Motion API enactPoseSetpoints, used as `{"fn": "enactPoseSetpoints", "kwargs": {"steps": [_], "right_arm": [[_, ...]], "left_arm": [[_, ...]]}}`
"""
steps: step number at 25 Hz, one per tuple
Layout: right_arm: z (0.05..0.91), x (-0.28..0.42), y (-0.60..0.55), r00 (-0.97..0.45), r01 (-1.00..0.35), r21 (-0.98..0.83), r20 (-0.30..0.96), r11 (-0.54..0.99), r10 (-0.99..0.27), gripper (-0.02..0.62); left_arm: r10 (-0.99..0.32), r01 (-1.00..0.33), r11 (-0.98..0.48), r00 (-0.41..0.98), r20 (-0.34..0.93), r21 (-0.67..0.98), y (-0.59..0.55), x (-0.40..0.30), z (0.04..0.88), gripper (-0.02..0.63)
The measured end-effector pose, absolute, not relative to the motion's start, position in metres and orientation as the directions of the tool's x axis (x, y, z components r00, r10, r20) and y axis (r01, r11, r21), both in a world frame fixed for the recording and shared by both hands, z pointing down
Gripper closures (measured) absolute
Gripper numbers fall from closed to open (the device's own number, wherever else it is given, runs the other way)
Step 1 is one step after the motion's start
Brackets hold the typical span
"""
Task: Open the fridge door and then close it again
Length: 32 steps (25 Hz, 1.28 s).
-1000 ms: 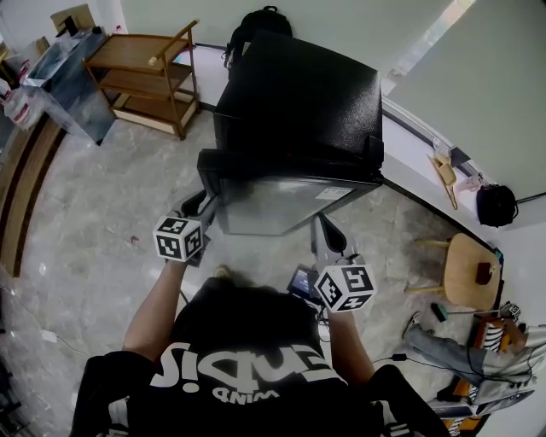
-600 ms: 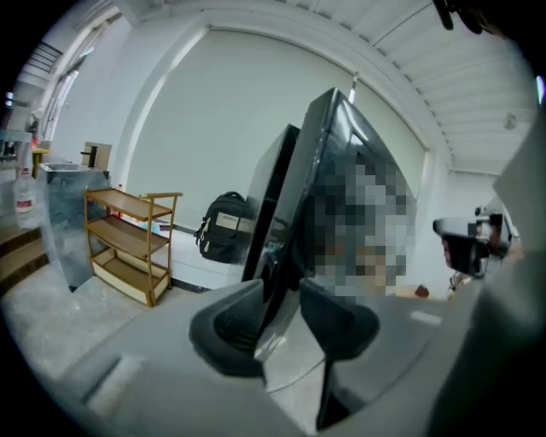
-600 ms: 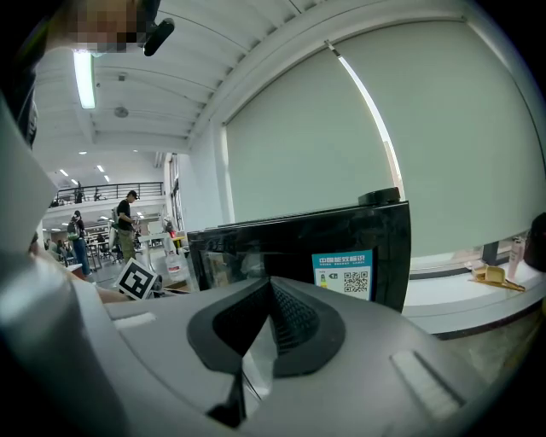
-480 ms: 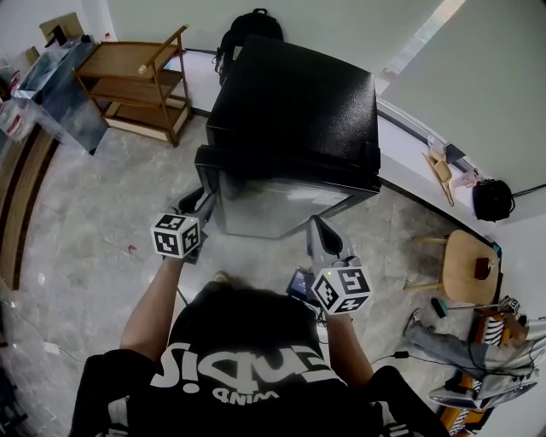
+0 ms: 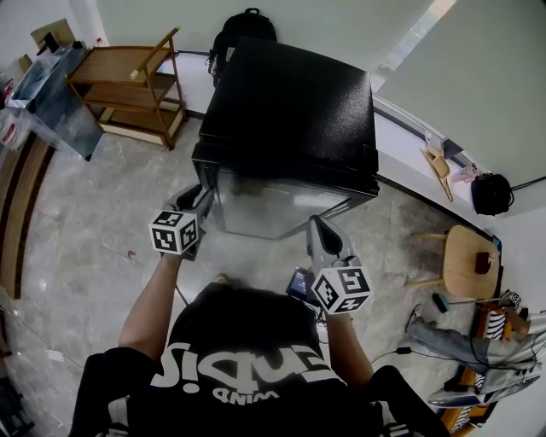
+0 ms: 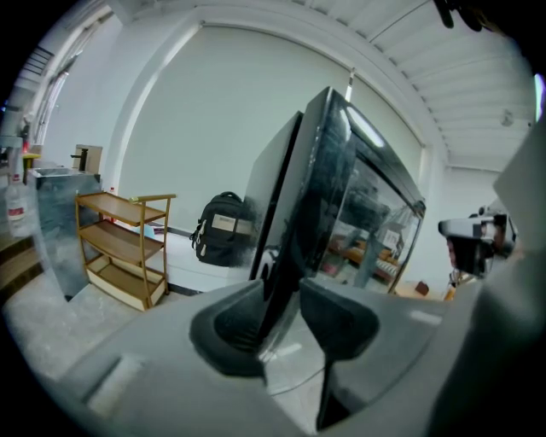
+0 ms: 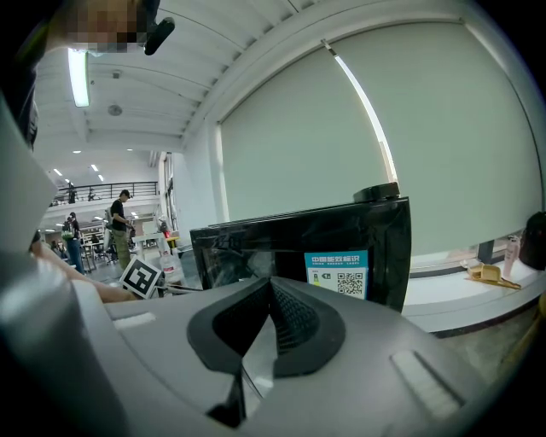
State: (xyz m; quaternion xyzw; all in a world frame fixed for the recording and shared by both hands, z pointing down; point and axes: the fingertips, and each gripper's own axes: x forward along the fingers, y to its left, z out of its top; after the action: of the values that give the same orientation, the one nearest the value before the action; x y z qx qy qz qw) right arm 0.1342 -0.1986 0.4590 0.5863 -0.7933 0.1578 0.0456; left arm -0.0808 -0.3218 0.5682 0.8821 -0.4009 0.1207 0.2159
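Observation:
A black mini fridge (image 5: 294,102) stands before me, its glass door (image 5: 271,203) facing me and close against the body. My left gripper (image 5: 201,201) is at the door's left edge. In the left gripper view its two pads (image 6: 232,323) sit on either side of the door's edge (image 6: 290,256), shut on it. My right gripper (image 5: 315,227) hovers in front of the door's right part, not touching it. The right gripper view shows its fingers (image 7: 294,320) closed together with nothing between them, and beyond them the door with a blue label (image 7: 337,273).
A wooden shelf cart (image 5: 128,77) and a clear bin (image 5: 51,81) stand at the far left. A black backpack (image 5: 246,26) leans behind the fridge. A white ledge (image 5: 418,145) runs along the right, with a round wooden stool (image 5: 467,269) nearby.
The door's left edge has swung in towards the fridge body, and my left gripper has gone with it. The right gripper has hardly shifted.

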Motion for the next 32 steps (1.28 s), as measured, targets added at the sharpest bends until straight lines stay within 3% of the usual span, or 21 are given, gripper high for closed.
{"fn": "enactPoseSetpoints", "kwargs": {"steps": [20, 32], "right_arm": [[0.464, 0.15, -0.19, -0.261, -0.958, -0.188, 0.276, 0.214, -0.925, 0.597], [0.462, 0.14, -0.179, -0.301, -0.948, -0.19, 0.27, 0.256, -0.915, 0.597]], "left_arm": [[-0.685, -0.789, -0.563, 0.612, 0.395, 0.245, -0.323, -0.081, 0.565, 0.485], [-0.706, -0.776, -0.586, 0.63, 0.324, 0.232, -0.282, -0.084, 0.526, 0.6]]}}
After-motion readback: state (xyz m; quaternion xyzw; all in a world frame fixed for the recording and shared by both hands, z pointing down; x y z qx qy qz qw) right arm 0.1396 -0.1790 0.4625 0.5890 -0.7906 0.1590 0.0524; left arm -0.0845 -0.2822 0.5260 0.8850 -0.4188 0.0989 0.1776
